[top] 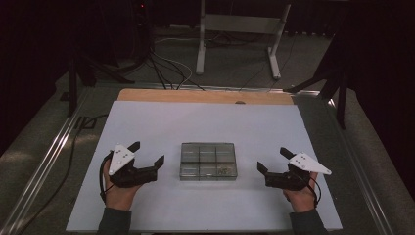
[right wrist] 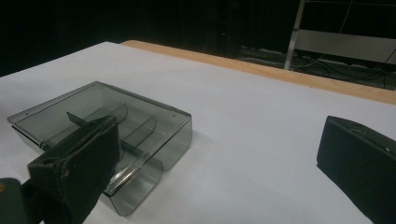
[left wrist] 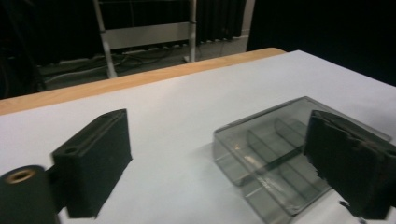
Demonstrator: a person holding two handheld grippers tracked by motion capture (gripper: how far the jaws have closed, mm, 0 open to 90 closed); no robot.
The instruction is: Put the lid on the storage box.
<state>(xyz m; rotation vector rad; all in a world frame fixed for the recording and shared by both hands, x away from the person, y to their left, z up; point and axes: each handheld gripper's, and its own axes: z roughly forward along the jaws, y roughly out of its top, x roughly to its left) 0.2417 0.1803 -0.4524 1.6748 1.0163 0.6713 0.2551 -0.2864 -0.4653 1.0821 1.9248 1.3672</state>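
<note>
A clear grey plastic box with several compartments lies flat near the middle of the white table sheet. My left gripper is to its left, jaws wide open with nothing between them. In the left gripper view the box lies ahead on the right, partly behind the right jaw, and the gripper stands open. My right gripper sits right of the box, also open and empty. The right gripper view has the box ahead on the left, past the left jaw of the open gripper.
A wooden table edge runs along the far side of the sheet. Beyond it stand a metal frame and cables on the floor. Metal rails flank the table.
</note>
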